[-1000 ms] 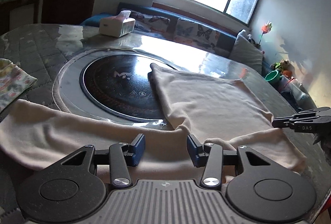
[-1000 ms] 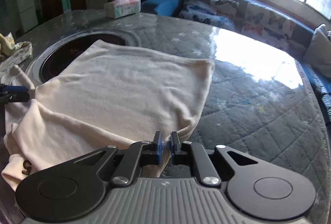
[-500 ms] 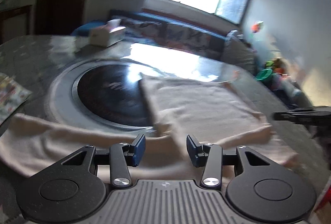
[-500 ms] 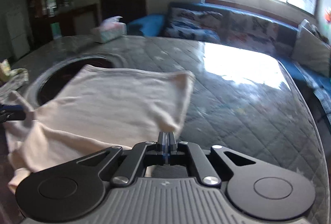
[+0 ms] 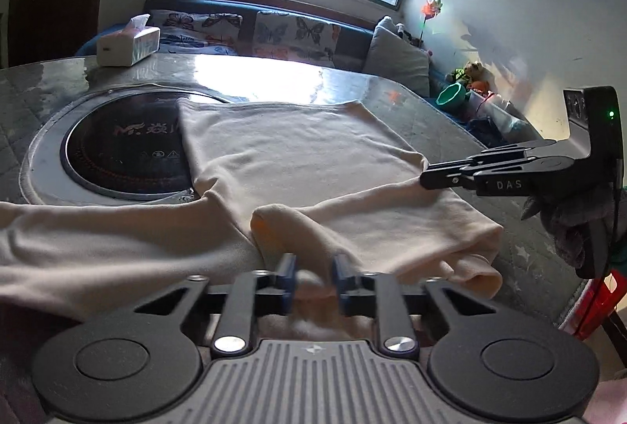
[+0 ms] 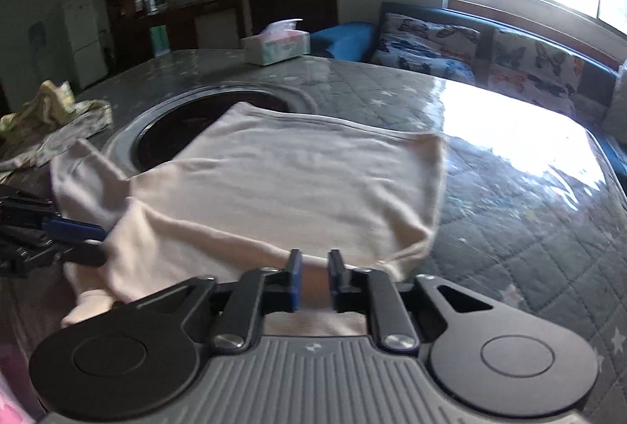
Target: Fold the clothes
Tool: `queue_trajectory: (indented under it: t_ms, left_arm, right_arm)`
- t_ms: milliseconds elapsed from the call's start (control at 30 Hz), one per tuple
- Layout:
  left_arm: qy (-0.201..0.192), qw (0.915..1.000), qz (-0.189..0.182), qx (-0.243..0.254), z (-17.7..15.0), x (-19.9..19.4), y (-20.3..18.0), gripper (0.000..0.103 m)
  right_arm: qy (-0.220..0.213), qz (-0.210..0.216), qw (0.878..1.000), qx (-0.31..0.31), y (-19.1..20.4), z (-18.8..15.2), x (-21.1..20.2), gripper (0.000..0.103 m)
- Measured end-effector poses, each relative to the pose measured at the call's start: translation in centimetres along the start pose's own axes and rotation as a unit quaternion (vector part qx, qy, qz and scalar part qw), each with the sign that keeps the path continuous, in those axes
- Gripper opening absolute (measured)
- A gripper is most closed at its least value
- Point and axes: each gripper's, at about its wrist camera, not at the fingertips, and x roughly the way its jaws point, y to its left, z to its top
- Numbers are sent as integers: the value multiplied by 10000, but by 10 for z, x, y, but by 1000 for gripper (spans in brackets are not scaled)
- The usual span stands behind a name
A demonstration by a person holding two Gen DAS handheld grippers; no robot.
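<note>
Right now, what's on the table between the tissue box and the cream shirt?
In the left wrist view, the round black cooktop lies between the tissue box and the cream shirt, whose corner overlaps its edge.

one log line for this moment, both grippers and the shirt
left gripper: closing around fold | right gripper: open over hem | cream shirt: flat on table

Cloth (image 5: 313,165) blurred btwn left gripper (image 5: 312,281) pads, grip unclear; sleeve cut off at left edge
</note>
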Motion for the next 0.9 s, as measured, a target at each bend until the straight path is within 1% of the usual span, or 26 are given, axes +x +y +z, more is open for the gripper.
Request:
queue_trajectory:
  t_ms: [33, 67, 200, 433, 600, 733, 800, 867, 900]
  left_arm:
    - [-11, 10000, 28, 1, -1, -1, 0, 10]
    - [-45, 10000, 78, 2, -2, -3, 0, 7]
    - [-116, 9997, 176, -132, -2, -9, 3, 8]
    - [-230, 9988, 308, -311, -6, -24, 13, 8]
    - [-434, 9970, 407, -503, 0, -36, 24, 9]
    - [-493, 9966, 412, -516, 5, -37, 25, 10]
    - [-422, 9976, 237, -485, 5, -34, 22, 11]
    - [-307, 9988, 95, -370, 3, -28, 16, 13]
    - [-254, 9993, 85, -275, 1, -25, 13, 13]
  right_arm:
    - [11, 118, 9999, -105, 7, 1, 1, 21]
    - [28, 240, 9995, -205, 14, 3, 2, 21]
    - [106, 688, 9961, -543, 42, 9, 13, 21]
    - [176, 1186, 9869, -1075, 91, 16, 34, 21]
    - [140, 1308, 9849, -1121, 108, 17, 40, 21]
    - [37, 1204, 9891, -849, 98, 20, 36, 21]
    - [0, 1034, 9916, -772, 91, 21, 33, 21]
    - [22, 972, 9930, -663, 82, 21, 32, 22]
    - [42, 952, 9935, -620, 79, 21, 32, 22]
